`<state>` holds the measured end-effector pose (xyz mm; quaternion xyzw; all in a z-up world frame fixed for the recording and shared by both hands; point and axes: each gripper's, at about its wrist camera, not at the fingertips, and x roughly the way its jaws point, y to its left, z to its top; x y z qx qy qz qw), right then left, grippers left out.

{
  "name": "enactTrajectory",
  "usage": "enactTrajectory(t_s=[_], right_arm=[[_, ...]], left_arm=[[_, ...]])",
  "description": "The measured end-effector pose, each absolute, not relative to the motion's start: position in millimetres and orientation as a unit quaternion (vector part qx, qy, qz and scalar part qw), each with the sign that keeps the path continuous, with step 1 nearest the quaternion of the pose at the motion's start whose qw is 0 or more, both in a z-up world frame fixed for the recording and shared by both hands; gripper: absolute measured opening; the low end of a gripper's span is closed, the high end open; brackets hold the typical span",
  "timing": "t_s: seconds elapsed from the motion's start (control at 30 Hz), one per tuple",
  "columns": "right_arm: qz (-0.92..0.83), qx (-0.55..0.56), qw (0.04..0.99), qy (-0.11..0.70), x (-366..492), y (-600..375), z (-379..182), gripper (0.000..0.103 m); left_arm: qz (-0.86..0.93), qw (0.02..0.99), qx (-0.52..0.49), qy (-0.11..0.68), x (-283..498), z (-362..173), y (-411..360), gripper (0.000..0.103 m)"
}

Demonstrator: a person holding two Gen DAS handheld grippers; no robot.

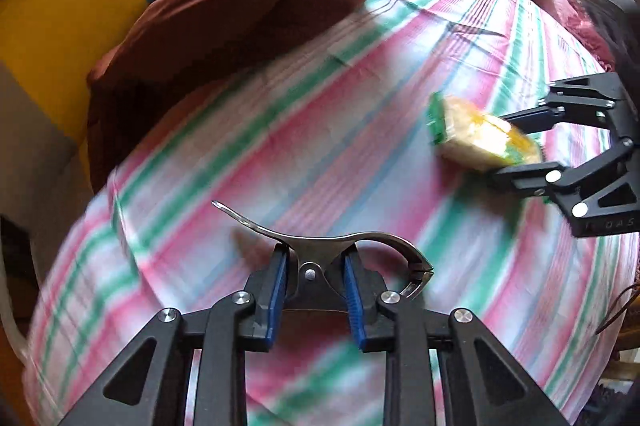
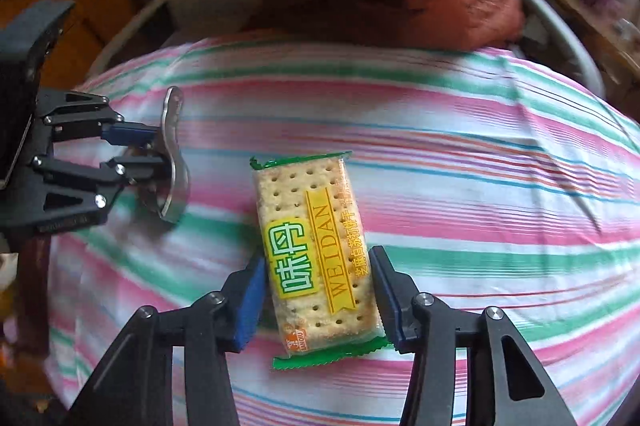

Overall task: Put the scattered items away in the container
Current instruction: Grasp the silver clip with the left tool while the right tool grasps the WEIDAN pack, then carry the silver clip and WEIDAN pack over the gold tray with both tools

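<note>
left gripper (image 1: 316, 280) clamps shiny metal clip (image 1: 320, 246). right gripper (image 2: 320, 300) squeezes cracker pack in clear and green wrapper (image 2: 314, 250). both above striped cloth on counter (image 2: 480, 130). no container seen; nothing put away yet.

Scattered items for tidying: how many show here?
2. A metal clip is clamped in the left gripper; a cracker packet sits between the right gripper's fingers. The maroon cloth could hide more.

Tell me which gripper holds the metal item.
The left gripper: it clamps a metal clip. The right gripper holds a cracker packet instead.
</note>
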<state>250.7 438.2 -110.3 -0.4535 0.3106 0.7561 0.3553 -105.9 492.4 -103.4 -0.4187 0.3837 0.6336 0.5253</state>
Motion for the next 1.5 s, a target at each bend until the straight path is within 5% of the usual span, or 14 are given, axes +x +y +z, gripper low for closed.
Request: enactTrajectory(t_s=[0.53, 1.5], right_arm=[[0.767, -0.467, 0.321, 0.301, 225, 408, -110, 0.05], [0.82, -0.384, 0.228, 0.358, 108, 280, -60, 0.05]], left_arm=[[0.691, 0.48, -0.487, 0.235, -41, -98, 372, 0.017], [0.814, 0.431, -0.38, 0.087, -49, 9, 161, 0.016]])
